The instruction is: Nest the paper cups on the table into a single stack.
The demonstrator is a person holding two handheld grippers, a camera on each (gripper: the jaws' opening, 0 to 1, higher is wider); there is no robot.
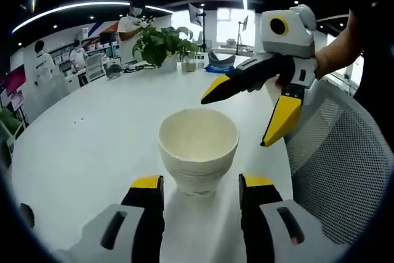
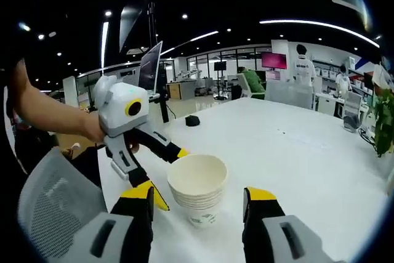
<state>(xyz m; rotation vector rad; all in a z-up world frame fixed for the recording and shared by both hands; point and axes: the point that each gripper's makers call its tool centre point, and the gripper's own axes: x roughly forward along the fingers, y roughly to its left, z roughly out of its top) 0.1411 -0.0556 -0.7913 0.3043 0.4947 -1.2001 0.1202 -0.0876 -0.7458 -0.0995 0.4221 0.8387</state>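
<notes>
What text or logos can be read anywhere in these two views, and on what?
None readable.
Green mark low on the paper cup stack: too small and blurred.
Lettering on a white shirt back in the background: blurred.
Pink wall screen: no legible text.

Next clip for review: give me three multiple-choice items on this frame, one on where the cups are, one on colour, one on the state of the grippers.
1. Where does the cup stack stand?
A. on the white table
B. on the mesh chair
C. on the floor

2. What colour are the jaw tips?
A. red
B. yellow
C. green

3. How are the left gripper and right gripper?
A. both open
B. both shut on cups
C. one shut

Key: 1 A, the stack rests on the tabletop; 2 B, yellow tips show in both views; 3 A, both jaws are spread, holding nothing.
</notes>
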